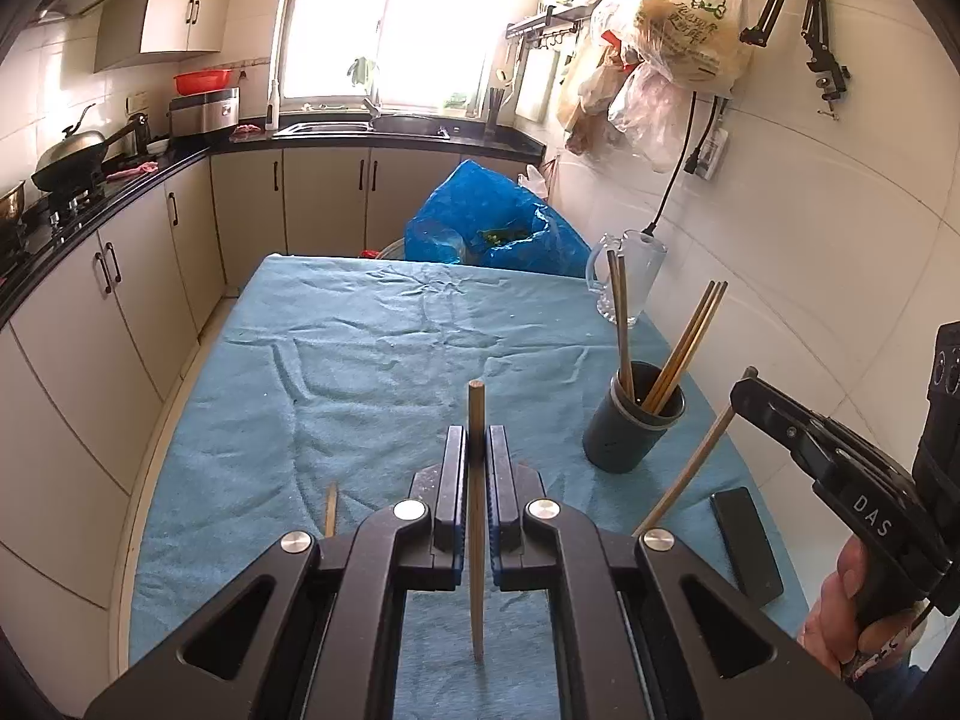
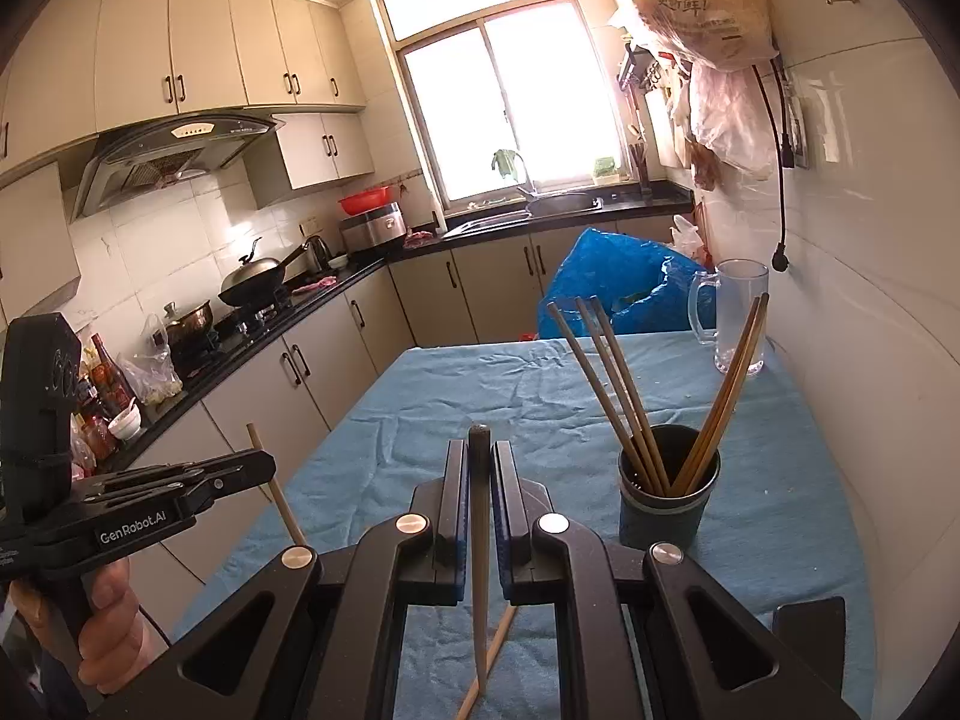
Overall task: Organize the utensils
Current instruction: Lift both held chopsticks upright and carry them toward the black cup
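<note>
My left gripper (image 1: 477, 444) is shut on a wooden chopstick (image 1: 476, 516) that stands upright between its fingers, above the blue cloth. My right gripper (image 2: 479, 456) is shut on another chopstick (image 2: 480, 570), also upright. A dark round utensil cup (image 1: 630, 420) holds several chopsticks (image 1: 684, 342) and stands ahead to the right of the left gripper; in the right wrist view the cup (image 2: 667, 510) is just right of my right gripper. A loose chopstick (image 2: 489, 660) lies on the cloth beneath the right gripper. Another chopstick (image 1: 330, 509) lies left of the left gripper.
The table is covered by a blue cloth (image 1: 372, 336). A glass mug (image 1: 630, 276) stands at the far right corner by the tiled wall. A blue plastic bag (image 1: 486, 222) sits behind the table. A black phone-like slab (image 1: 746, 546) lies at the right edge. Kitchen counters run along the left.
</note>
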Available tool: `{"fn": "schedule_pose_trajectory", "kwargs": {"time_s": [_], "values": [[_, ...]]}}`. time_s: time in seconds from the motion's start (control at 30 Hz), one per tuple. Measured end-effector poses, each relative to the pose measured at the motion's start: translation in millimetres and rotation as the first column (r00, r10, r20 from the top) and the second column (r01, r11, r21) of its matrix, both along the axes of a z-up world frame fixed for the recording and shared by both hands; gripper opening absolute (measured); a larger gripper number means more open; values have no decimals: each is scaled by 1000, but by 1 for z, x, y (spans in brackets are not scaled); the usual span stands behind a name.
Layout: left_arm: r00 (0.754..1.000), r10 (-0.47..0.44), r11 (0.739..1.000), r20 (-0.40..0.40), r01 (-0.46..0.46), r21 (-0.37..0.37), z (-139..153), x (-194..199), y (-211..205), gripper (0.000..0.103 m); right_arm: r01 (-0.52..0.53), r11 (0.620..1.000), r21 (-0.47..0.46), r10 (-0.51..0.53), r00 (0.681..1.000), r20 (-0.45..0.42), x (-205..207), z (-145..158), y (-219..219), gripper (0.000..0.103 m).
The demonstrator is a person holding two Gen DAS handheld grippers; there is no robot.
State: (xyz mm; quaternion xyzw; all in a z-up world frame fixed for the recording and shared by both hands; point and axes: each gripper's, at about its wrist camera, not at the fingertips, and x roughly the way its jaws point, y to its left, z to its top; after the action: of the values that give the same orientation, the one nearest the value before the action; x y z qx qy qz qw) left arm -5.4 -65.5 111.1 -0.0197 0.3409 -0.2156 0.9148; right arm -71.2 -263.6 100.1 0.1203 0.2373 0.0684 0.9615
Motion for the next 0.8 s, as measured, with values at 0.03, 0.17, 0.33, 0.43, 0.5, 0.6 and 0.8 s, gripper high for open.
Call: {"fn": "schedule_pose_trajectory", "kwargs": {"time_s": [0.03, 0.17, 0.33, 0.43, 0.5, 0.6, 0.8], "values": [[1000, -1, 1000, 2, 1, 0, 1, 0, -1, 5, 0, 1000, -1, 0, 1000, 2, 0, 0, 0, 8], [1000, -4, 1000, 5, 4, 3, 3, 0, -3, 5, 8, 1000, 1, -8, 1000, 4, 0, 2, -3, 8], [1000, -17, 1000, 15, 17, 13, 7, 0, -11, 5, 20, 1000, 8, -20, 1000, 6, -2, 2, -7, 8], [999, -27, 999, 23, 27, 17, 11, 0, -16, 5, 28, 1000, 11, -28, 1000, 14, -3, 4, -10, 8], [999, -32, 999, 25, 32, 20, 13, 1, -20, 5, 35, 999, 13, -35, 999, 18, -4, 5, -11, 8], [999, -38, 999, 29, 38, 22, 15, 2, -24, 5, 42, 999, 19, -42, 999, 20, -6, 6, -14, 8], [998, -49, 999, 30, 48, 24, 17, 4, -30, 5, 57, 998, 30, -57, 998, 18, -7, 5, -20, 8]]}}
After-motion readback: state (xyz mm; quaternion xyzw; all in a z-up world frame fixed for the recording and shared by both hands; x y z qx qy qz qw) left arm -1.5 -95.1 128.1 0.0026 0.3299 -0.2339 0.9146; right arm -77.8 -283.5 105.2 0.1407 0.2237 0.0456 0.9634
